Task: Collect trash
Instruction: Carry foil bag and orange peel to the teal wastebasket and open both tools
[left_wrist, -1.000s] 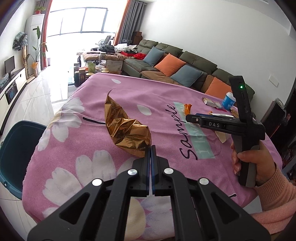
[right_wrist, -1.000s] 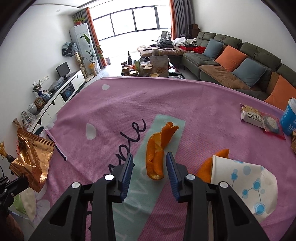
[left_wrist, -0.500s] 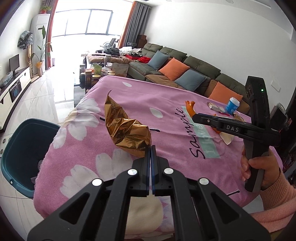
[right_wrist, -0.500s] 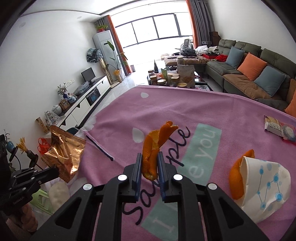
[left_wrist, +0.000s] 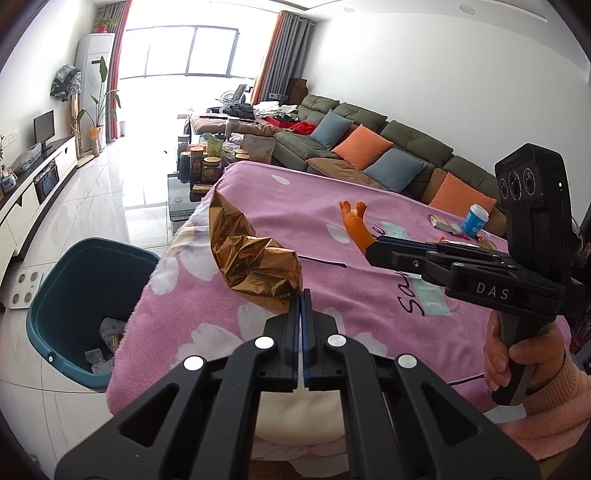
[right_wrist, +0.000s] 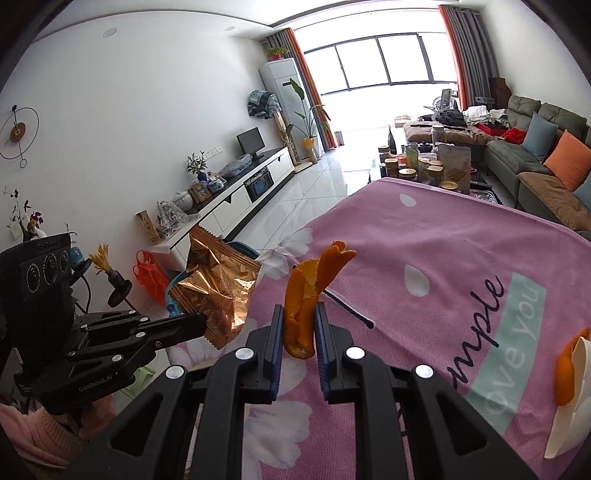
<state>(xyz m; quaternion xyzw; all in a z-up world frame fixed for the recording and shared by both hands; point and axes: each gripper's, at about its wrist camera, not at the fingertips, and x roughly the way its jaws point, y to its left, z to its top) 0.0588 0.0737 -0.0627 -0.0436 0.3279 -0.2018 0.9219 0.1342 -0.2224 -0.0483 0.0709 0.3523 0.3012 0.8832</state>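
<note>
Landmark for all positions: the pink flowered blanket covering the table.

Left gripper: jaws pressed together on the lower edge of a crumpled gold foil snack bag. The bag hangs clear above the blanket's near left corner, its open end pointing up.

Right gripper: jaws have just closed, and now pinch a curled strip of orange peel between the blue pads. The peel stands up out of the jaws, lifted off the blanket. From the left wrist view this gripper reaches in from the right, above the blanket's printed lettering, held by a hand in a pink sleeve.

Teal trash bin: on the tiled floor just beside the blanket's left edge, below the foil bag. Some crumpled scraps already lie at its bottom. The blanket's overhanging edge hides part of the rim.

Still lying on the blanket:
- white paper cup with blue dot pattern, on its side at the right edge, with another piece of orange peel touching its mouth;
- small flat wrapper and a blue-and-white tub at the far right side.

Beyond the blanket's far end: a low table crowded with jars, then a green sofa with orange and blue cushions.
</note>
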